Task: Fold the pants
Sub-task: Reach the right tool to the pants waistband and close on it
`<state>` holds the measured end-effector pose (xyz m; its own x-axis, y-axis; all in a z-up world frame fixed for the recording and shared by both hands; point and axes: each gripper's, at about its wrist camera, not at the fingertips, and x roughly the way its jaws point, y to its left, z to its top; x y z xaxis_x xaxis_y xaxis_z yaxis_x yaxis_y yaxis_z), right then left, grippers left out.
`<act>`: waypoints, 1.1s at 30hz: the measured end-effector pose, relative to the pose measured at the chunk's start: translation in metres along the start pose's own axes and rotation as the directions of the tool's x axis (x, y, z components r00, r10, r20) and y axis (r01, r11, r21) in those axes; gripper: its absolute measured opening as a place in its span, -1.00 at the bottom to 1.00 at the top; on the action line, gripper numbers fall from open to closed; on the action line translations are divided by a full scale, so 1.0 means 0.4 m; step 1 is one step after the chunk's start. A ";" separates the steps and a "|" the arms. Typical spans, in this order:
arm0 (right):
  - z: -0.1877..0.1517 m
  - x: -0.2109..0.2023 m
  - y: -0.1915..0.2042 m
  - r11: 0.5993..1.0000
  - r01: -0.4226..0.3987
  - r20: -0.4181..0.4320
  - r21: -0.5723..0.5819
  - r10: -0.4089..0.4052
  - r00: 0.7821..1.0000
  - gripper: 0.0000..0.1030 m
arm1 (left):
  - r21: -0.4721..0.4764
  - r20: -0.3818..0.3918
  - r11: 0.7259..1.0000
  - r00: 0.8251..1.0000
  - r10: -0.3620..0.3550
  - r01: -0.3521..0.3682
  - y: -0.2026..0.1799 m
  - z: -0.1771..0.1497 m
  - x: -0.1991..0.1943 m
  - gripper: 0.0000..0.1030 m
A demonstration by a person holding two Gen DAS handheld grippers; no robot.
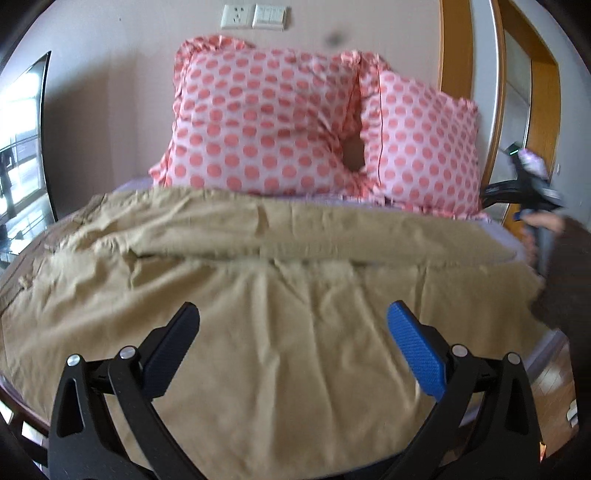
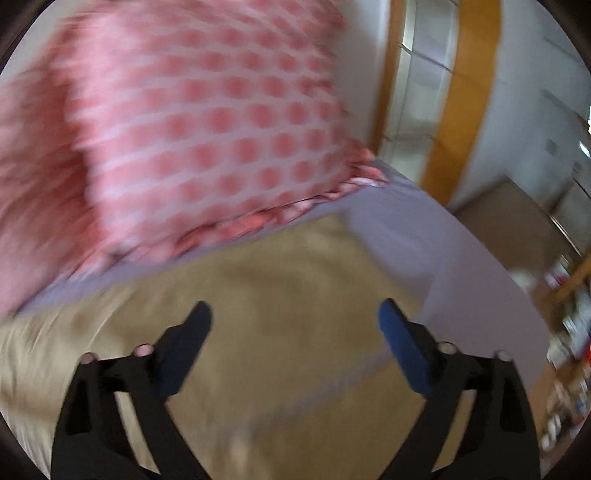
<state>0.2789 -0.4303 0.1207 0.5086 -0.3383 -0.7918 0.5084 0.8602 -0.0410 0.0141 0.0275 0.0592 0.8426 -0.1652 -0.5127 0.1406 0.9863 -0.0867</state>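
On the bed (image 1: 513, 236), tan pants (image 1: 258, 295) lie spread out.
I see both grippers, left (image 1: 293, 325) and right (image 2: 295, 321), with jaws apart, holding nothing.

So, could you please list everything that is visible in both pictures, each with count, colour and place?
pants: one, khaki, spread over the bed, one leg lying across the far part
pillows: two, white with pink dots, upright at the head of the bed
sheet: one, pale lilac, under the pants and pillows
wall plates: two, white, on the wall above the pillows
door frame: one, orange wood, right of the bed
window: one, bright, far left
left tongs: one, black and blue pads, open above the pants
right tongs: one, black and blue, open above the pants, blurred
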 end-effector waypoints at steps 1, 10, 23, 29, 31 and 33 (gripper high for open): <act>0.052 0.070 0.003 0.999 0.018 -0.047 0.039 -0.016 0.999 0.62 | 0.003 0.009 1.000 1.000 0.007 -0.007 0.002 0.010 0.004 0.97; 0.166 0.367 0.051 0.962 0.205 -0.239 0.180 -0.159 0.958 0.25 | 0.018 0.014 0.999 0.999 0.048 -0.049 0.019 0.034 0.049 0.97; 0.007 0.323 -0.157 0.908 -0.179 0.007 0.379 0.191 0.982 -0.92 | -0.046 0.000 0.997 0.998 0.061 -0.061 0.053 0.037 0.058 0.97; -0.186 0.058 -0.348 0.754 -0.504 0.269 0.421 0.427 0.863 -0.93 | -0.099 0.036 0.989 0.992 0.117 -0.113 0.131 0.057 0.012 0.97; -0.310 -0.031 -0.422 0.711 -0.553 0.306 0.435 0.461 0.833 -0.93 | -0.121 0.029 0.985 0.991 0.129 -0.125 0.163 0.076 0.012 0.97; -0.376 -0.069 -0.431 0.687 -0.544 0.286 0.482 0.464 0.839 -0.93 | -0.163 0.020 0.982 0.995 0.097 -0.093 0.205 0.097 0.013 0.97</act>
<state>0.0726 -0.5120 0.0581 0.8609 0.0062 -0.5087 0.4072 0.5909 0.6964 0.0503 0.1073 0.0825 0.8627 -0.0685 -0.5011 -0.0249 0.9838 -0.1773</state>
